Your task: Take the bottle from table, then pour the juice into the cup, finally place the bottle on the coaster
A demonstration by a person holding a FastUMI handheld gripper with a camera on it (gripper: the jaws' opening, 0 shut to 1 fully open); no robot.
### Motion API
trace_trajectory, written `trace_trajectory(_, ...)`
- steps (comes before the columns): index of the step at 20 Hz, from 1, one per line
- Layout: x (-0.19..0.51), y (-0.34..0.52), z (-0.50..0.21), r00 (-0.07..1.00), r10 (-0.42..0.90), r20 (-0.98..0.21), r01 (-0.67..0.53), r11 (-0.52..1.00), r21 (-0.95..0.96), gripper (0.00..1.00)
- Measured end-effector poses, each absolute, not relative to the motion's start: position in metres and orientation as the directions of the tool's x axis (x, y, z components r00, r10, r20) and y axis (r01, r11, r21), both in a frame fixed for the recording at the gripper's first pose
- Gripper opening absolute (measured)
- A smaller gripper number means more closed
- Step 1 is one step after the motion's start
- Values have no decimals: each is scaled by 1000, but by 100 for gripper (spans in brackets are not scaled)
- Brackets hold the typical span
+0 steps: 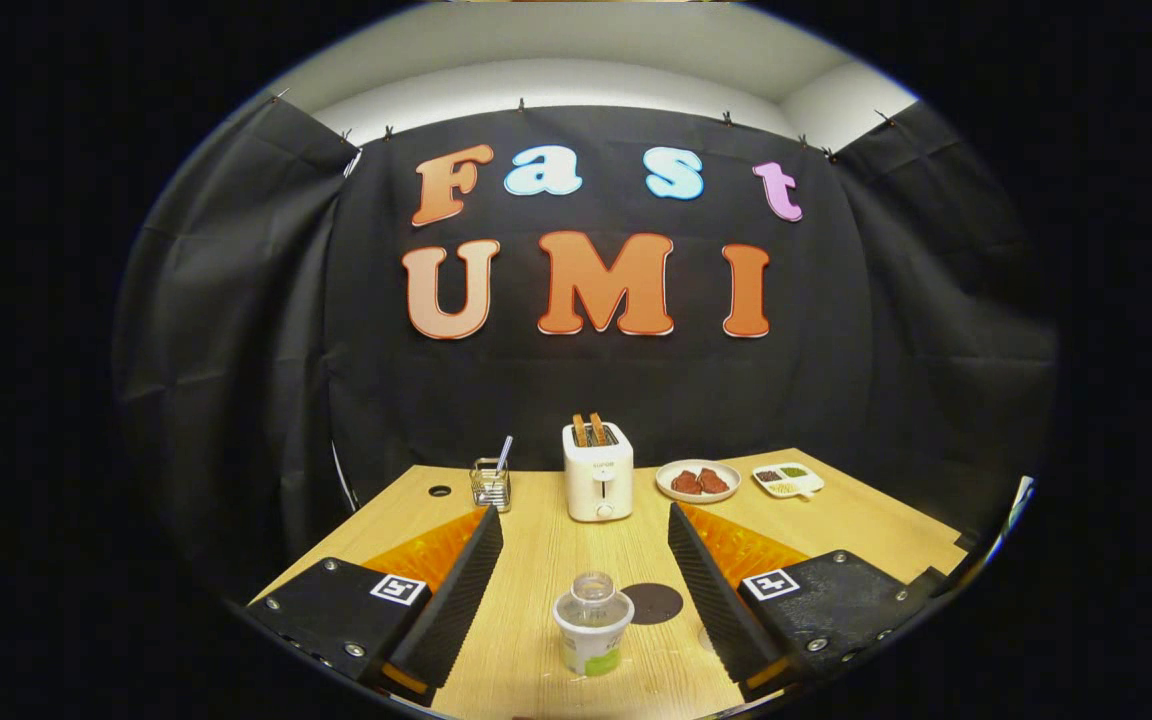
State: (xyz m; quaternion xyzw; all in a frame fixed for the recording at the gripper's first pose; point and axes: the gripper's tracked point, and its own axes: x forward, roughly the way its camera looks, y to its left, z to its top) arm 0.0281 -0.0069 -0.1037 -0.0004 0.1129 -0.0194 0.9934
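Bottle (pixel 592 622) upright between spread gripper (pixel 584 560) fingers, untouched.

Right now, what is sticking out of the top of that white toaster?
Two brown slices of toast stand upright in the slots of the toaster. Their lower parts are hidden inside it. The gripper is open, its fingers apart either side of the bottle.

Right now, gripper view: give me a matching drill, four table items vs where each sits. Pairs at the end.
Things:
1. bottle
2. coaster
3. toaster
4. utensil holder

Places:
A. far end of the table, beyond the fingers, two slices sticking out on top
B. between the open fingers, standing upright
C. flat on the table, just beside the bottle
D. far side, next to the toaster, opposite the plate

Pairs: 1-B, 2-C, 3-A, 4-D

The gripper is open, touching nothing.
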Motion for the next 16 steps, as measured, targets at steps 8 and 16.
trace_trajectory(8, 25, -9, -175, 945, -50, -324, 48, 999, -13, 99)
trace_trajectory(16, 26, -6, -229, 918, -43, -394, 37, 999, -24, 99)
